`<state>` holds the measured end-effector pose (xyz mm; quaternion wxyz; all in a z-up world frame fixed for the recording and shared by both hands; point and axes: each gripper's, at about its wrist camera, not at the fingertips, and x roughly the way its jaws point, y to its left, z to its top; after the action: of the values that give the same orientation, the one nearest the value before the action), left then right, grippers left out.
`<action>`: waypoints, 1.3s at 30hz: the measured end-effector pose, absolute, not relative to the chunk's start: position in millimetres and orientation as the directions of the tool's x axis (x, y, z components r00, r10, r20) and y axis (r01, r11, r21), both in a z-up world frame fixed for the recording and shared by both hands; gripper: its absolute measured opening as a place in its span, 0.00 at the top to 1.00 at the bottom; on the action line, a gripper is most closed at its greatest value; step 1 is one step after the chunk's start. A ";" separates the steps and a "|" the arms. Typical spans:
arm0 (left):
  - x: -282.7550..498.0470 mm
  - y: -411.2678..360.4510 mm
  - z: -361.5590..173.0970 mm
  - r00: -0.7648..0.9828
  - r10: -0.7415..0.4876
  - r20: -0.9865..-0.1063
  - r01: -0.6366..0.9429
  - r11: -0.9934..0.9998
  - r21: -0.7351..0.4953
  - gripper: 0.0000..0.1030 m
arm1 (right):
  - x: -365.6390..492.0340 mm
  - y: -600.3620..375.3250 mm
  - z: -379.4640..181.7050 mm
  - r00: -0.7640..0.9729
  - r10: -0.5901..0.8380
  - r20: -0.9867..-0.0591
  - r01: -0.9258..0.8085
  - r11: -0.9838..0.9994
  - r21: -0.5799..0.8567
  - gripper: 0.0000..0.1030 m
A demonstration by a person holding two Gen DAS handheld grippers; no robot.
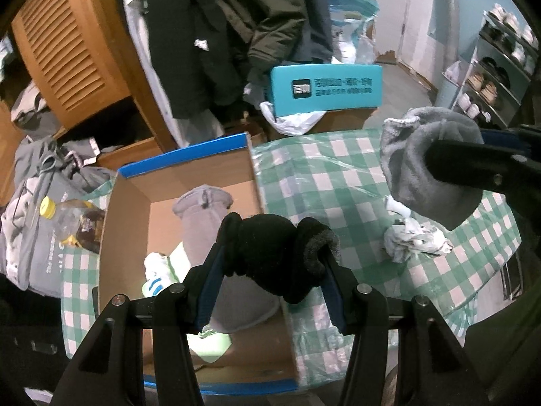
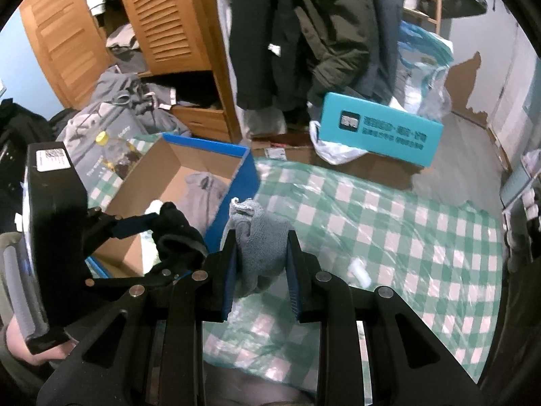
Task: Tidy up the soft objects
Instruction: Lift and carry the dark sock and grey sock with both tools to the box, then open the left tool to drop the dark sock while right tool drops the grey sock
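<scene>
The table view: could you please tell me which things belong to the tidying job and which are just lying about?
Job: black sock in left tool; grey sock in right tool; box; white cloth.

Lying about: bottle; teal carton; coats; shoe rack.

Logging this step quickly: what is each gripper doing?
Left gripper: shut on black sock.
Right gripper: shut on grey sock.

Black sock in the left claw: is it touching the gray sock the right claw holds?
Apart. The left wrist view shows the black sock between the left claw fingers, checked cloth plainly visible between it and the gray sock in the right claw.
</scene>
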<state>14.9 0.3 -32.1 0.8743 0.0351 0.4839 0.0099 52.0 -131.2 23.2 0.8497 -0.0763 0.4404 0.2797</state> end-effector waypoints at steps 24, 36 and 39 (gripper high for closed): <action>-1.2 99.7 -49.0 0.491 0.118 -0.863 -0.173 0.984 0.036 0.46 | 46.1 -32.2 12.9 0.367 0.453 -0.812 -0.655 0.746 0.120 0.76; -2.1 124.1 -70.0 0.437 0.140 -0.889 -0.217 0.975 0.048 0.41 | 51.3 2.7 -8.5 0.318 0.444 -0.838 -0.674 0.727 0.130 0.76; -2.4 127.0 -72.2 0.428 0.146 -0.892 -0.226 0.973 0.050 0.37 | 52.9 7.0 -13.1 0.310 0.440 -0.843 -0.673 0.728 0.132 0.76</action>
<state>-2.4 127.0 -72.2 0.8440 -0.0385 0.5234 0.1101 52.9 7.0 -13.1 0.8000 -0.1233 0.4732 0.3478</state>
